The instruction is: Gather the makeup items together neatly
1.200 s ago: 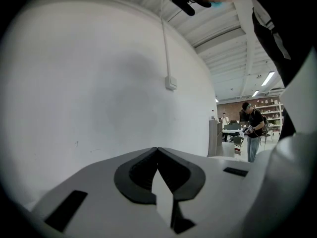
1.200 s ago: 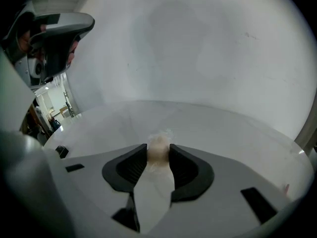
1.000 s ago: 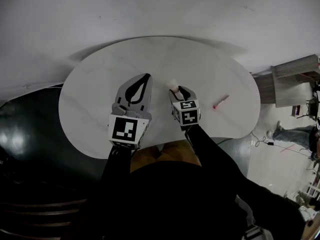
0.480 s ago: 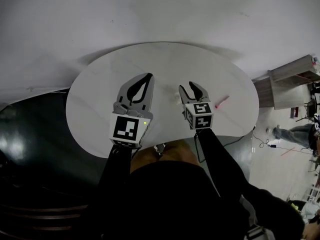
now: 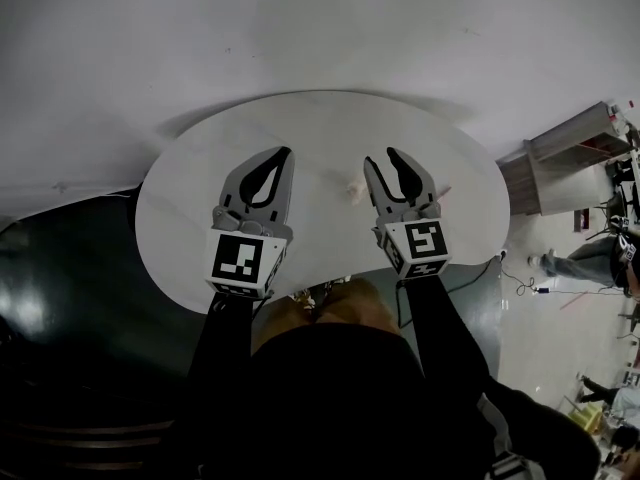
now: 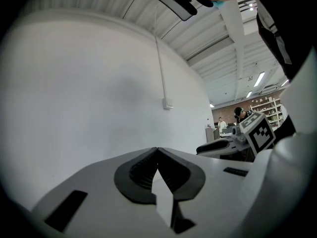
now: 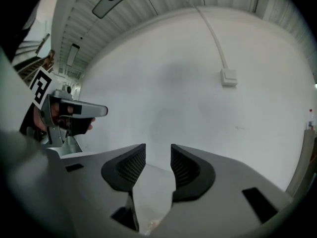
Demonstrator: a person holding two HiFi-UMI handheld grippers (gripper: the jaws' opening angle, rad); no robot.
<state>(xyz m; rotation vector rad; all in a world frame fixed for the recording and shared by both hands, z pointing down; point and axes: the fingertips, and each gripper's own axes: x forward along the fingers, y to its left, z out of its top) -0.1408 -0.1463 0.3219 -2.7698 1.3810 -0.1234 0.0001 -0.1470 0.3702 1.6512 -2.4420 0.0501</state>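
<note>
A small pale makeup item (image 5: 353, 188) lies on the round white table (image 5: 200, 208), between my two grippers and below them. My left gripper (image 5: 286, 152) is held level above the table with its jaws shut and empty; their tips meet (image 6: 157, 149) in the left gripper view. My right gripper (image 5: 380, 156) hangs above the table's right half. It is open, its jaws have just narrowed a little, and nothing is between its pads (image 7: 158, 157). Both gripper views face a bare white wall. The pink stick is hidden behind the right gripper.
A grey shelf unit (image 5: 575, 153) stands off the table's right edge, with a cable (image 5: 520, 283) and a person (image 5: 590, 263) on the floor beyond it. Dark flooring lies to the left. The table's near edge is by my body.
My right gripper has risen from the small pale item, which stays on the table, and now points level. My left gripper has lifted slightly and stays shut.
</note>
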